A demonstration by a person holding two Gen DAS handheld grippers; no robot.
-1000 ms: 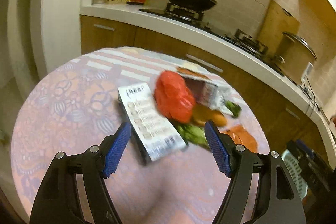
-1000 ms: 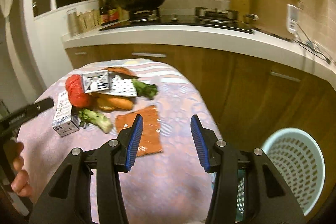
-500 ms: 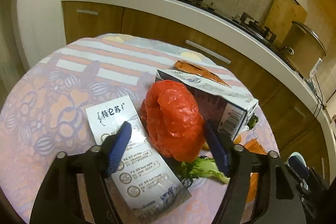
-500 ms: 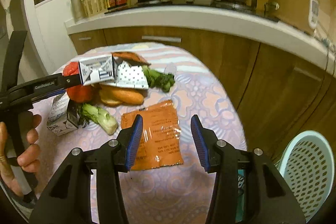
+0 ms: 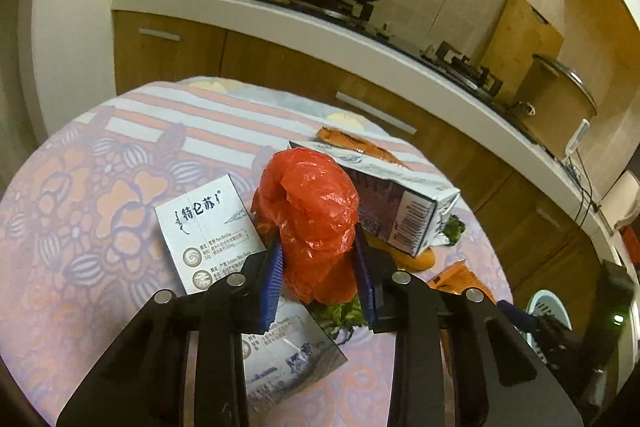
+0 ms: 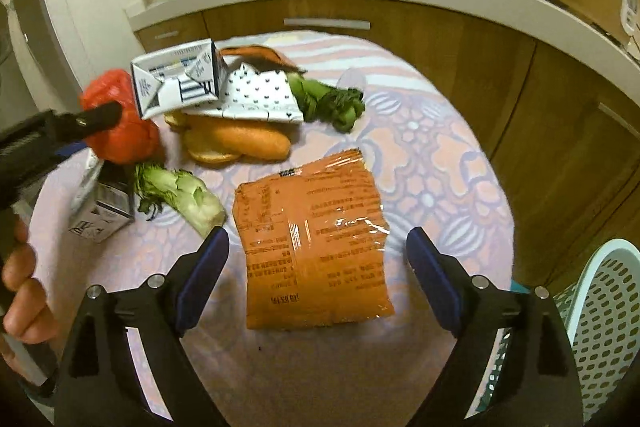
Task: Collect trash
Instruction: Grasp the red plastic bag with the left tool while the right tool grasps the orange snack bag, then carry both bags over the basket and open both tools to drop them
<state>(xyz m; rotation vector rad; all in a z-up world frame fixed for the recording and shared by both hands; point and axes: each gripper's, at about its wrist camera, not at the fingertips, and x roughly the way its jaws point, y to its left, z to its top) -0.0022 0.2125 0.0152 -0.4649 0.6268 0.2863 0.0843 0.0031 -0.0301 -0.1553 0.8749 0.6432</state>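
Note:
A crumpled red plastic bag [image 5: 312, 203] lies in the trash pile on the round table. My left gripper [image 5: 318, 247] is closing around it, and both blue pads press its sides. The right wrist view shows the same bag [image 6: 128, 139] with a left finger against it. My right gripper [image 6: 317, 235] is opening wide just above a flat orange snack packet [image 6: 312, 211]. The packet lies between the fingers and nothing touches the pads.
A white carton [image 5: 200, 227] lies left of the bag and a second carton [image 6: 180, 83] sits on the pile. Bok choy [image 6: 180, 191], bread rolls [image 6: 240, 141], a dotted wrapper [image 6: 260, 97] and greens [image 6: 328, 99] surround them. A pale perforated basket [image 6: 600, 327] stands off the table at right.
The left gripper moved forward onto the red bag and its jaws narrowed around it. The right gripper dropped toward the orange packet and its jaws spread wide.

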